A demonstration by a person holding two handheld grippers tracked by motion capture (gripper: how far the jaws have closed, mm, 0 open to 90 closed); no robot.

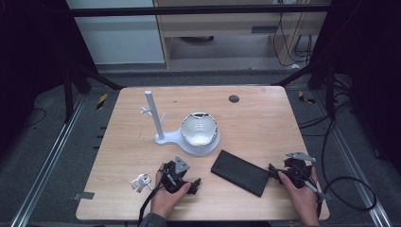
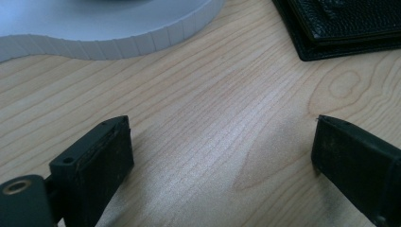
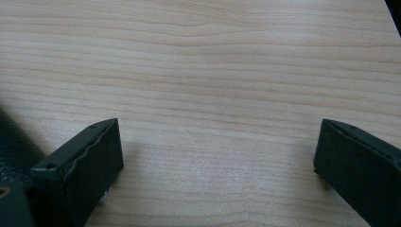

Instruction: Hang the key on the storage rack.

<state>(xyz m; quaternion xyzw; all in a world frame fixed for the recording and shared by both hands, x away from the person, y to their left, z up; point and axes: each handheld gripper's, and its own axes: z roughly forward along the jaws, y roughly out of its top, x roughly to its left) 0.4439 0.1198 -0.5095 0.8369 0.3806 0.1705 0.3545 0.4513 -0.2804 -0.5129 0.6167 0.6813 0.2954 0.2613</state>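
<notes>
Down low, the left claw (image 2: 222, 151) stands with its two matte black, blocky jaws spread wide over bare pale wood, nothing between them; each jaw has a flat, slightly rough pad face. Likewise the right claw (image 3: 220, 156) has its two black jaws parted wide over the grain, empty. In the high view the left claw (image 1: 182, 177) sits in the person's left hand (image 1: 166, 196) near the front edge, carrying one grey three-cornered plate on top, and the right claw (image 1: 288, 171) sits in the right hand (image 1: 302, 198), also with one such plate. Between the two lies one flat, rectangular black wallet of grained leather (image 1: 240, 172), angled across the light wooden tabletop (image 1: 265, 123); its corner appears in the left gripper view (image 2: 345, 23), and its dark edge is just beside the right claw's left-hand jaw. Just left of the left claw rests one small bunch of silvery metal keys (image 1: 141, 182). Farther back stands one pale grey plastic stand with a ribbed rim (image 1: 189, 144), bearing one upright post with short pegs (image 1: 154, 113) and one glossy white round bowl (image 1: 199, 129).
</notes>
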